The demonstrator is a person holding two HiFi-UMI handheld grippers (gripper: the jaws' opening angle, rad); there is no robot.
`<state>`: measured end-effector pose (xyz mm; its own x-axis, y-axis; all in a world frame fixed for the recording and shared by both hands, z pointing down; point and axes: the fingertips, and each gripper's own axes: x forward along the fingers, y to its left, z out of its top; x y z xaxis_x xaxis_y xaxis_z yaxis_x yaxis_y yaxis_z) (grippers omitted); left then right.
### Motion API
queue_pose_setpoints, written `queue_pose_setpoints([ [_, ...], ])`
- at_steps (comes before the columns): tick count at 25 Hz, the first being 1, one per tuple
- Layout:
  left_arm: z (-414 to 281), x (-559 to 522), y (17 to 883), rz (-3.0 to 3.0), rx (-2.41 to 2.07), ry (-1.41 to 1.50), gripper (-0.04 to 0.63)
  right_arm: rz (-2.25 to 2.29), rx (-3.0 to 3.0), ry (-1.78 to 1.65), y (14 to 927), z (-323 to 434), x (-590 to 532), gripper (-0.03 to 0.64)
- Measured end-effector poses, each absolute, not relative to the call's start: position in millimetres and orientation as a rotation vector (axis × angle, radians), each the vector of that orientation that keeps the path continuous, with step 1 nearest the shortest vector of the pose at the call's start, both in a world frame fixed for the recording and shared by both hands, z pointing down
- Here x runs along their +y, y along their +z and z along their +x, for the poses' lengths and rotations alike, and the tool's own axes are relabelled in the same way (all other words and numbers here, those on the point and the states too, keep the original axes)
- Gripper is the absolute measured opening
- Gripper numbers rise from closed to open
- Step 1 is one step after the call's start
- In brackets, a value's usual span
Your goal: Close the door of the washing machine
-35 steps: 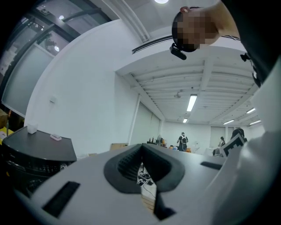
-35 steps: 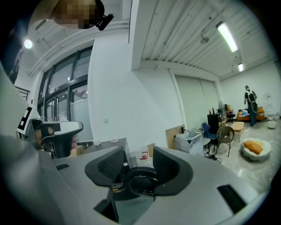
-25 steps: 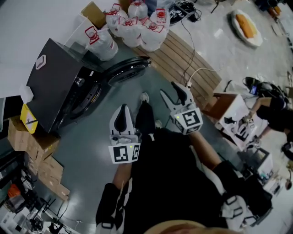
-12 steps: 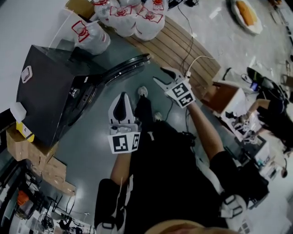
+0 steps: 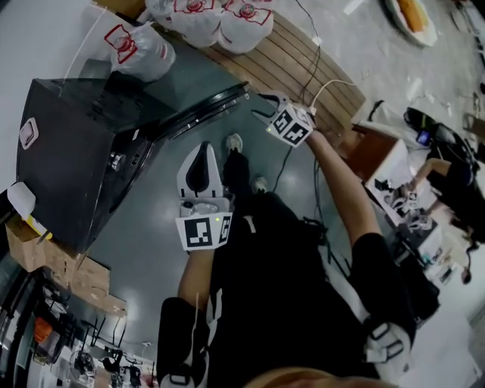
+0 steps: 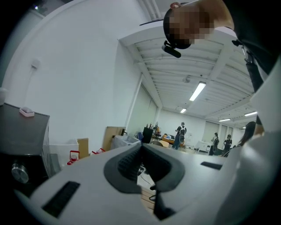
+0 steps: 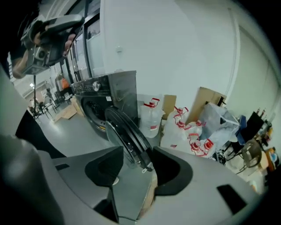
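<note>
Right gripper (image 5: 261, 106) held outstretched, fingers (image 7: 170, 172) apart; left gripper (image 5: 201, 154) closed.

Bagged water jugs (image 5: 220, 19), red caps, beyond right tongs (image 5: 259, 104). Wooden slat platform (image 5: 303, 57) just beside right tongs; white cable (image 5: 324, 92) across it. Cardboard boxes (image 5: 64, 269) well left of left tongs (image 5: 201, 150). People (image 6: 181, 136) far ahead of left tongs.

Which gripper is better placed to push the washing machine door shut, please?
Probably right: the right gripper is at the open door, whose edge shows between its parted jaws; the left gripper hangs back, pointing elsewhere.
</note>
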<state>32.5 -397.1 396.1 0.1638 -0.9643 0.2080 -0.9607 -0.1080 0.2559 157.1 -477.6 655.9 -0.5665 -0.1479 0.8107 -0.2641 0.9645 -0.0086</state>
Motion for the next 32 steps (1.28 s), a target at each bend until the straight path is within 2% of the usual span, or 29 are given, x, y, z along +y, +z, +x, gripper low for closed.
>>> queue_pose_setpoints([
  [20,30.7,-447.2,461.2,2.078,-1.768,0.017,0.006,-0.057,-1.938,-0.067,807.3,138.4,-525.1,0.198],
  [27,28.6,-449.3,474.9,2.071,-1.749,0.041,0.006,-0.121,-1.884,-0.147,830.5,129.5,-531.2,0.163],
  [32,28.0,-448.9,479.4,2.066,-1.748,0.046,0.006,-0.149,-1.861,-0.169,840.5,128.3,-530.6,0.104],
])
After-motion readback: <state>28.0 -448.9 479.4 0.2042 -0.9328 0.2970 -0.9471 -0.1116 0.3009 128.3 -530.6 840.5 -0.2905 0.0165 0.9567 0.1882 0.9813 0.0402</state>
